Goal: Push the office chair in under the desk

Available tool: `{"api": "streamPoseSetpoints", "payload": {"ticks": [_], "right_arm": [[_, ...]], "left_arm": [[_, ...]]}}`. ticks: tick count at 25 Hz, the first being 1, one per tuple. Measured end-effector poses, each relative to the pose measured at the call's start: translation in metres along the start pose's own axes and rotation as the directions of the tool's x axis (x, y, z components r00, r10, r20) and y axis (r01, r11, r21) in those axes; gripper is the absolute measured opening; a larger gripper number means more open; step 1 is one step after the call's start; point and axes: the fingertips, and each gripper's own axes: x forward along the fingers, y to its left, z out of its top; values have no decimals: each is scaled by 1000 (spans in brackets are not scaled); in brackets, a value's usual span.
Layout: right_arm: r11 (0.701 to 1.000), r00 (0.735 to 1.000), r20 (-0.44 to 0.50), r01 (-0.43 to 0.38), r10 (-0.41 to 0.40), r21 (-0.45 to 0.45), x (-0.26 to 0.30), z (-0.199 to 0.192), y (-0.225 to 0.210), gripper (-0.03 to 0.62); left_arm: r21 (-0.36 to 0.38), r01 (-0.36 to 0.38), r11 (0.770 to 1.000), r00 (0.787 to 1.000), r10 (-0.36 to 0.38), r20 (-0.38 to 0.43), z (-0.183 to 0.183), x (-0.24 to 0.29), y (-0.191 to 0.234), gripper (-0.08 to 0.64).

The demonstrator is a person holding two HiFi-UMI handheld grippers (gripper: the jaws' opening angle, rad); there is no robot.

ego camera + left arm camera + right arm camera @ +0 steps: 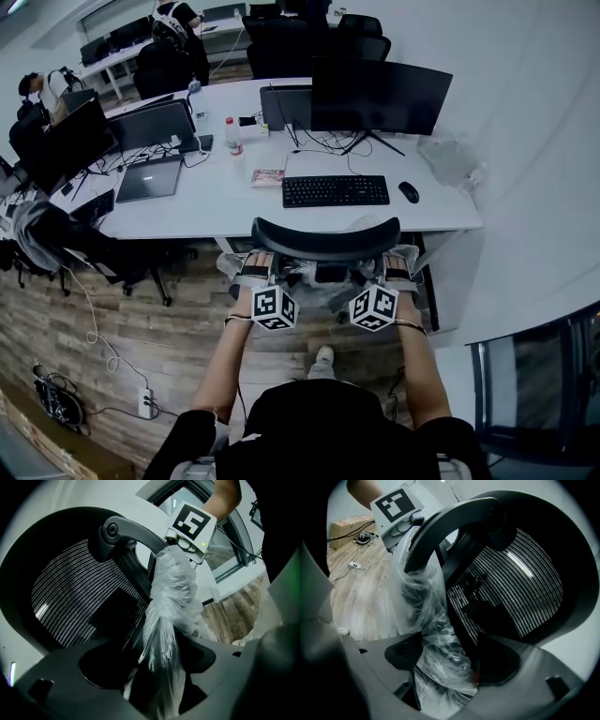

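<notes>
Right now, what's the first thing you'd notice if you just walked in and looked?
A black office chair, its back wrapped in crinkly clear plastic, stands in the middle before the white desk. The left gripper and the right gripper have their fingers closed on that wrapped back, one at each side. On the desk, a big dark monitor stands behind a black keyboard.

Counts: 2 tools, left tool [255, 270] and right tool [397, 270]. 1 chair [325, 237] mid-frame; chairs at top, count unclear. On counter [225, 202]: 1 keyboard [335, 190] near centre, 1 mouse [409, 191], 1 laptop [148, 178], 2 bottles [232, 137] [196, 101]. Upper left: 2 other people [173, 42] [37, 89]. Floor, lower left: 1 power strip [145, 403].
</notes>
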Motion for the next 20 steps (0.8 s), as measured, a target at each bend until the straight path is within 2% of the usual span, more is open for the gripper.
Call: {"api": "streamPoseSetpoints", "payload": {"ticks": [20], "right_arm": [[1000, 1000, 28, 6, -6, 3, 65, -10, -45, 337]], "left_arm": [[-5, -17, 1000, 1000, 17, -12, -13, 64, 46, 364]]}}
